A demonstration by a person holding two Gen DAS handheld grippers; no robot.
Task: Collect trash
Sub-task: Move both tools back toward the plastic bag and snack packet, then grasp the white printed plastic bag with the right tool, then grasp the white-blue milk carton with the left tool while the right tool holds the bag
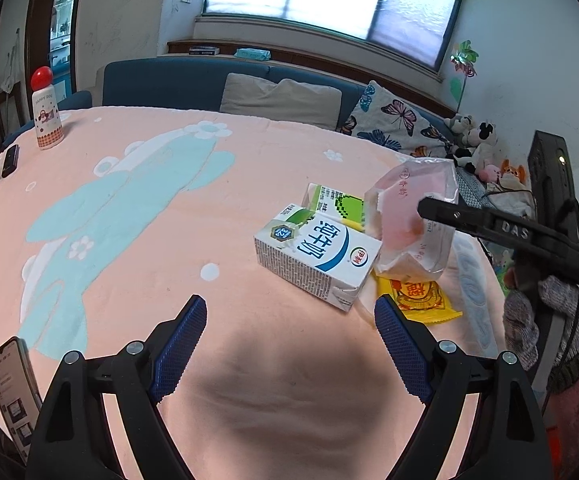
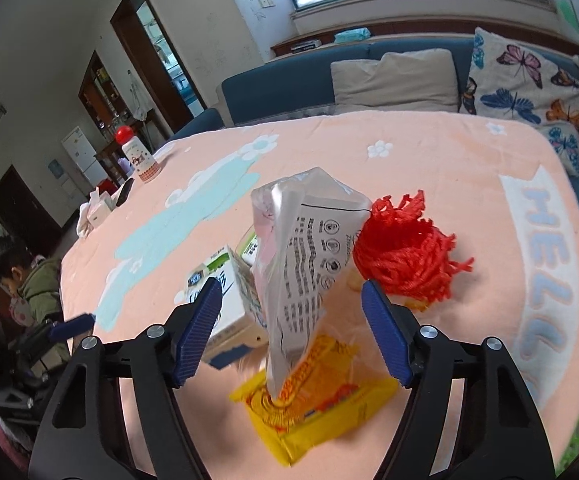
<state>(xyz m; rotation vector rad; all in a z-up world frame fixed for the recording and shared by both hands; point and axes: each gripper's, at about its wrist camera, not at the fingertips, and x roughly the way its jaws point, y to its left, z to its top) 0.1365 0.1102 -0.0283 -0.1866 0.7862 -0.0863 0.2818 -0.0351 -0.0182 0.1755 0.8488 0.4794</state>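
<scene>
Both tools gape: left tool (image 1: 289, 344) over bare cloth, right tool (image 2: 291, 330) around the plastic bag (image 2: 301, 264) (contact unclear).

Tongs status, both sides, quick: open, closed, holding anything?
Left tongs: open, empty, above the blanket.
Right tongs: open, straddling the clear plastic wrapper, not clamped.

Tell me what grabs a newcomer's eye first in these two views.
The cluster of trash on the peach blanket: a white milk carton lying on its side, a crinkled clear plastic bag standing between the open right gripper fingers, and a yellow snack wrapper under it. Beside the bag sits a bright red yarn tuft. The left gripper hangs open short of the carton.
</scene>
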